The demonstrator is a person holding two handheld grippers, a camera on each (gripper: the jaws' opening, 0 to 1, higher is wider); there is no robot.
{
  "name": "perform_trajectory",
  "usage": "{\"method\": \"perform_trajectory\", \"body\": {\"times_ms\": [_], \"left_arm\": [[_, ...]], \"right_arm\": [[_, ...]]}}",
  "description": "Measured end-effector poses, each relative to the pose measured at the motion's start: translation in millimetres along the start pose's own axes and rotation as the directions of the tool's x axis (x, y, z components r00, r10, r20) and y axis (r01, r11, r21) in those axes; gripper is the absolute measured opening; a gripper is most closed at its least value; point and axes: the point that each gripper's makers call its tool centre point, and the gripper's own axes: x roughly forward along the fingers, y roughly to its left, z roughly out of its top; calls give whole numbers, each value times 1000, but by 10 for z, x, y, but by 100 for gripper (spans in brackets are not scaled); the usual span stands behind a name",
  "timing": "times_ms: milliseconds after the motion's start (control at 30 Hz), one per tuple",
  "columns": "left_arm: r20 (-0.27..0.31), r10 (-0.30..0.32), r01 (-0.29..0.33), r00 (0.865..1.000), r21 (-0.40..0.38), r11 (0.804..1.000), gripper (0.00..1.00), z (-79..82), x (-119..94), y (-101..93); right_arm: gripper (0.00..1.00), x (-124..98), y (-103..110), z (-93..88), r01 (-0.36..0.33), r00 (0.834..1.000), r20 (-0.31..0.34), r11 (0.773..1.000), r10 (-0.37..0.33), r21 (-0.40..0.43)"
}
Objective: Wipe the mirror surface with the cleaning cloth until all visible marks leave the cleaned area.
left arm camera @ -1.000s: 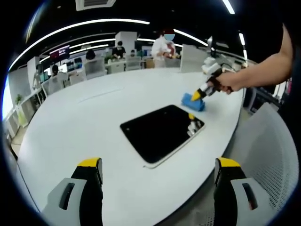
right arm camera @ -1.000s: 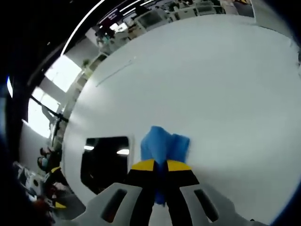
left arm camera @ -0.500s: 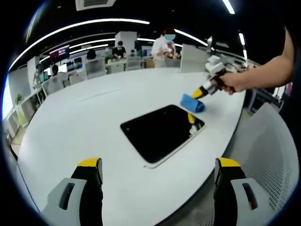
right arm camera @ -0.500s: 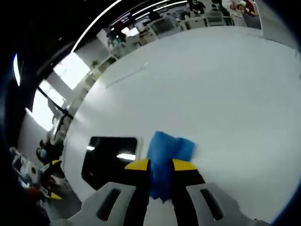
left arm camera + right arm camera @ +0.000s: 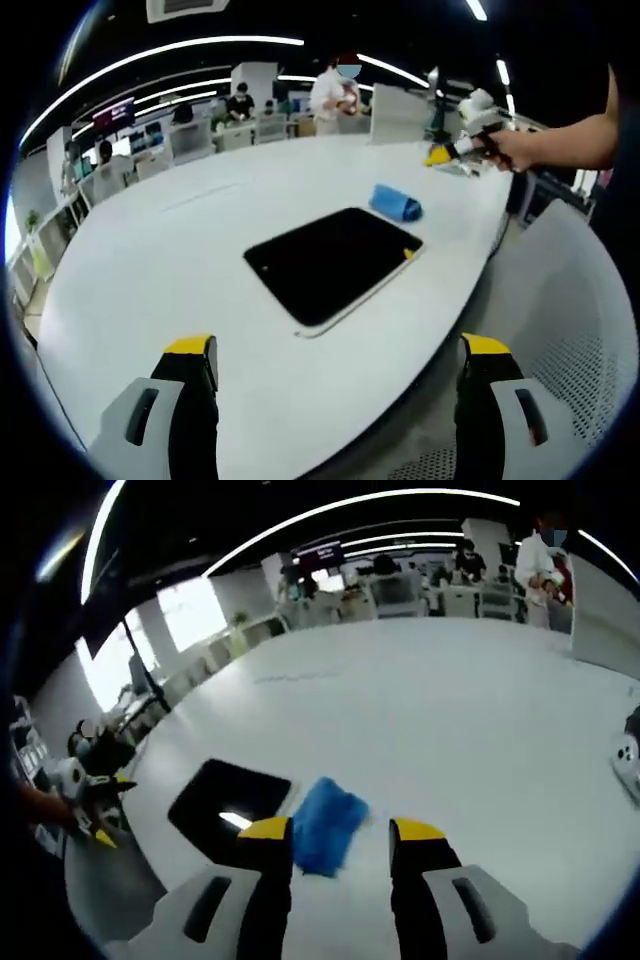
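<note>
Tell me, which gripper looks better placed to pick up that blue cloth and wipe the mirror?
Probably the right gripper: its open jaws frame the blue cloth lying beside the mirror. The left gripper hangs back at the table's near edge.

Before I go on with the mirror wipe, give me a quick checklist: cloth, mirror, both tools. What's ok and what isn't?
1. Cloth in view: ok. It lies on the table beside the mirror, off the glass.
2. Cloth held: not ok. The right tool is open, its jaws apart with the cloth beyond them, not gripped.
3. Mirror in view and uncovered: ok. It lies flat on the table, nothing on it.
4. Marks gone: cannot tell. The glass reads dark, with a bright reflection in the right gripper view; any marks are too small to judge.
5. Left tool: ok. Open, empty, back from the mirror.
</note>
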Motion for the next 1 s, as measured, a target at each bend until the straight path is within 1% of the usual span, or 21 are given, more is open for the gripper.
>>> {"method": "perform_trajectory", "body": {"times_ms": [33, 67, 100, 167, 200, 233, 267, 333, 367, 400, 467, 500, 600, 633, 667, 700, 767, 800, 867, 933, 1000], "left_arm": [[-4, 16, -16, 1000, -13, 1000, 100, -9, -16, 46], [2, 22, -22, 1000, -11, 1000, 100, -6, -29, 65], [9, 25, -25, 1000, 1, 1000, 100, -10, -45, 68], [2, 37, -37, 999, 22, 999, 100, -51, -89, 82], [3, 40, -41, 999, 26, 999, 100, -56, -107, 103], [7, 46, -46, 999, 19, 999, 100, -31, -114, 135], [29, 44, -44, 999, 3, 999, 100, 33, -109, 156], [52, 45, -45, 998, -4, 999, 100, 88, -113, 177], [71, 47, -41, 996, -75, 996, 100, 138, -120, 190], [79, 56, -47, 995, -114, 992, 100, 175, -134, 227], [84, 85, -73, 993, -137, 988, 100, 248, -164, 286], [99, 98, -83, 990, -146, 986, 100, 307, -181, 299], [148, 133, -110, 980, -150, 982, 100, 465, -198, 280], [137, 136, -117, 981, -143, 983, 100, 423, -175, 249], [128, 148, -131, 981, -132, 983, 100, 375, -159, 244], [81, 176, -169, 981, -89, 982, 100, 238, -157, 280], [40, 202, -200, 979, -41, 979, 100, 105, -177, 333], [55, 208, -204, 977, -63, 977, 100, 126, -191, 357], [98, 219, -217, 971, -33, 976, 100, 209, -198, 402], [62, 206, -203, 977, -45, 978, 100, 143, -157, 378], [56, 220, -218, 974, -25, 976, 100, 110, -170, 396]], "right_arm": [[36, -76, -10, -10, -4, 1000, 10, 1000, 4, -10], [37, -126, -36, -39, 6, 1000, 1, 1000, -6, -20], [38, -177, -80, -77, 19, 1000, -13, 999, -20, -51], [43, -335, -170, -104, 52, 999, -2, 991, -53, -127], [47, -432, -206, -91, 65, 998, 28, 984, -62, -165], [49, -478, -199, -74, 55, 997, 56, 982, -46, -183], [51, -541, -179, -57, 49, 995, 93, 982, -33, -183], [55, -581, -129, -86, 53, 992, 121, 990, -38, -127], [57, -561, -71, -88, 42, 990, 140, 992, -25, -117], [61, -535, 0, -81, 35, 985, 169, 992, -15, -118], [67, -494, 60, -91, 44, 981, 191, 991, -20, -126], [72, -414, 105, -141, 55, 981, 191, 990, -30, -130], [78, -333, 194, -141, 58, 980, 197, 989, -31, -133], [78, -282, 234, -121, 55, 979, 202, 987, -23, -154], [77, -239, 251, -127, 51, 982, 186, 986, -21, -158], [76, -177, 260, -182, 40, 990, 137, 988, -20, -149], [75, -115, 267, -137, 36, 989, 144, 990, -16, -137], [75, -62, 262, -110, 41, 989, 149, 989, -20, -141], [76, 40, 224, -112, 52, 990, 138, 987, -31, -151], [77, 237, 220, -139, 52, 994, 107, 976, -30, -212], [70, 370, 263, -210, 38, 998, 59, 953, -22, -302]]}}
